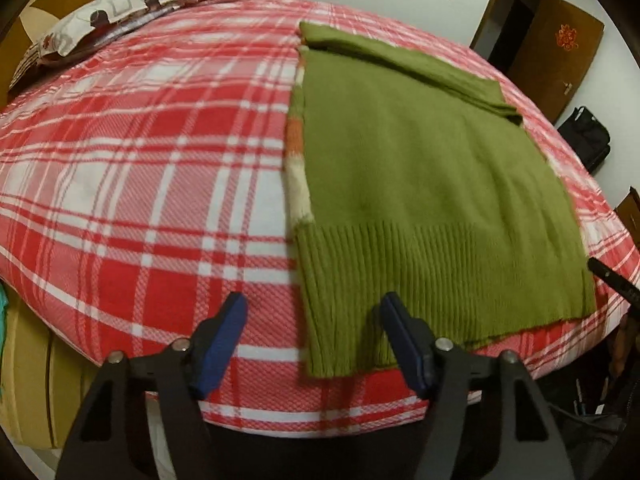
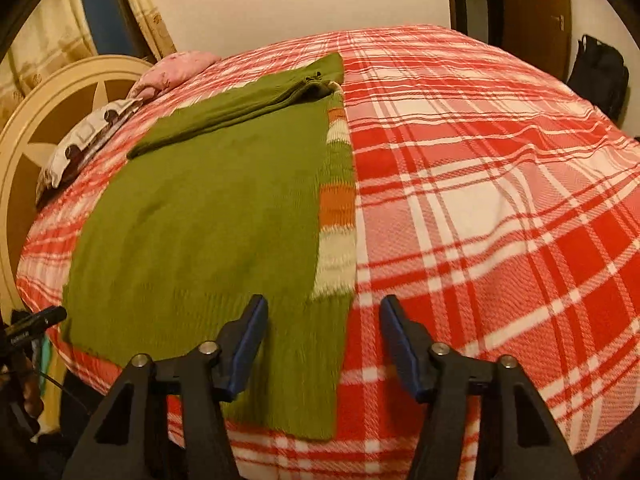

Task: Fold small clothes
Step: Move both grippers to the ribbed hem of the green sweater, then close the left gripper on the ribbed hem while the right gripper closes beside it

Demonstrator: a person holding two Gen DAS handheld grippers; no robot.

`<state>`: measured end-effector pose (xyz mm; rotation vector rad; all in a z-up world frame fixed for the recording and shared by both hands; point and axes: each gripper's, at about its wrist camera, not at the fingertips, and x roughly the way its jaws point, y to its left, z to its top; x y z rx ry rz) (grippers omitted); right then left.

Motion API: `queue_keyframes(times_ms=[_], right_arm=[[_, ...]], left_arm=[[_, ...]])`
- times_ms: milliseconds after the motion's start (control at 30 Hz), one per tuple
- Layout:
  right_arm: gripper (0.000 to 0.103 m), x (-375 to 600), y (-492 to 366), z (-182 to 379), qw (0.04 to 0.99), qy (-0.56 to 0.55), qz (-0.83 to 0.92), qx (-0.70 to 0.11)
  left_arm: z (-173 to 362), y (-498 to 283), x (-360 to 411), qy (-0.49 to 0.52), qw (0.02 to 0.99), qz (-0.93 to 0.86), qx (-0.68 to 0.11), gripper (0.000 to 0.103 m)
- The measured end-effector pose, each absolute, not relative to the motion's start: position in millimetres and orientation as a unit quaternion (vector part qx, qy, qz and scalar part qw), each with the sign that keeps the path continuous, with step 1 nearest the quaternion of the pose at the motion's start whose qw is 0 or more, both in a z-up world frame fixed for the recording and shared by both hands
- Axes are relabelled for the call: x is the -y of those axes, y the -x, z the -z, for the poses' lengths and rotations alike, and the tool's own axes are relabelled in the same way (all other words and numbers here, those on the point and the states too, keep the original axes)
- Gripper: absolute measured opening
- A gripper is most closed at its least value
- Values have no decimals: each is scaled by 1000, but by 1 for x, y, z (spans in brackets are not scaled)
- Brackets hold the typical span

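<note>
A green knit sweater (image 1: 420,184) lies flat on the red and white plaid bed cover (image 1: 140,168), its ribbed hem toward me and a sleeve folded across its far end. A striped orange and cream edge shows along its side. My left gripper (image 1: 312,304) is open and empty, hovering over the hem's near left corner. In the right wrist view the sweater (image 2: 200,216) lies left of centre on the cover (image 2: 500,200). My right gripper (image 2: 322,306) is open and empty above the hem's near right corner.
Pillows (image 1: 96,20) lie at the head of the bed by a round cream headboard (image 2: 48,128). A brown door (image 1: 556,52) and a black bag (image 1: 588,136) stand beyond the bed. The other gripper's tip (image 1: 612,278) shows at the right edge.
</note>
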<state>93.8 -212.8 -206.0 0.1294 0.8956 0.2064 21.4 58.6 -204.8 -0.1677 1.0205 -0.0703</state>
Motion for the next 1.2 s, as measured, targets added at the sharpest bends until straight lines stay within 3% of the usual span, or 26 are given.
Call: queue_keyframes(times_ms=[133,300,767,833,867,900,933,1200], right_arm=[[56,213,-85,207,891,-66,-113,-435],[45,210,-76,211,888,-65,-125,-437],[45,207,-65,218,880,-73,-146,-445],[44,208,-64,218,881,-74,-146,-444],[34,208,-64,218,881,-73,-142,-445],[20,208,-64,218,881,-72,-141,-446],[17,209,-64,218,881,-74,-142,-446],[12,223,-69,224,867,-122,-153,-458]], left_arm=[[203,-19,-57,90,871,46,-482,66],[202,-17,-58,108,867,68,-482,38],[205,-14,-57,105,863,75,-488,36],[204,-12,-56,103,866,79,-483,20],[203,-12,-56,105,866,85,-481,10],[202,-11,-56,110,866,93,-478,10],[202,-10,-56,110,867,93,-477,9],[203,-13,-65,136,867,103,-467,8]])
